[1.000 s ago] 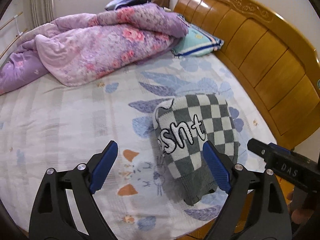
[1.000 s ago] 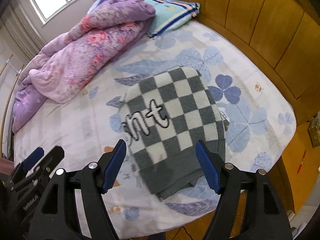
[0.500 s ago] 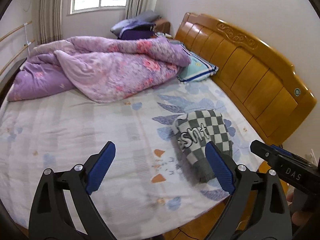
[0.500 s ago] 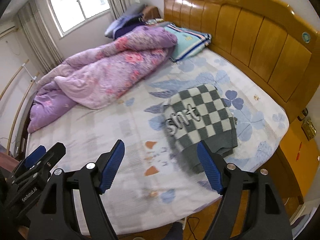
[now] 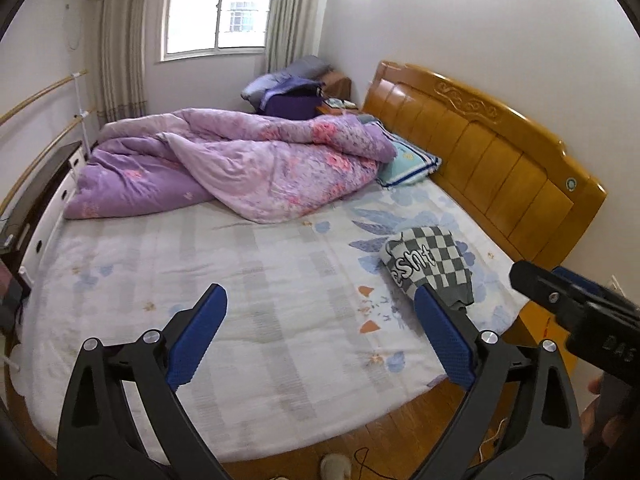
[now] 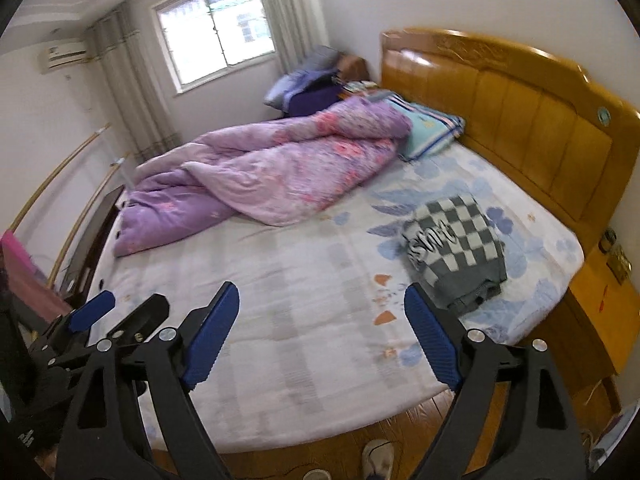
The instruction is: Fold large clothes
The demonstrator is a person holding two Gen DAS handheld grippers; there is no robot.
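Folded grey-and-white checked knit sweater with black lettering is seen lying on the pale floral bedsheet, near the bed's corner beside the orange wooden headboard. Left gripper is held spread wide above the mattress edge, with nothing between its blue pads. Right gripper is likewise held wide apart and grips nothing. A crumpled purple floral quilt is heaped at the far side, well apart from the sweater.
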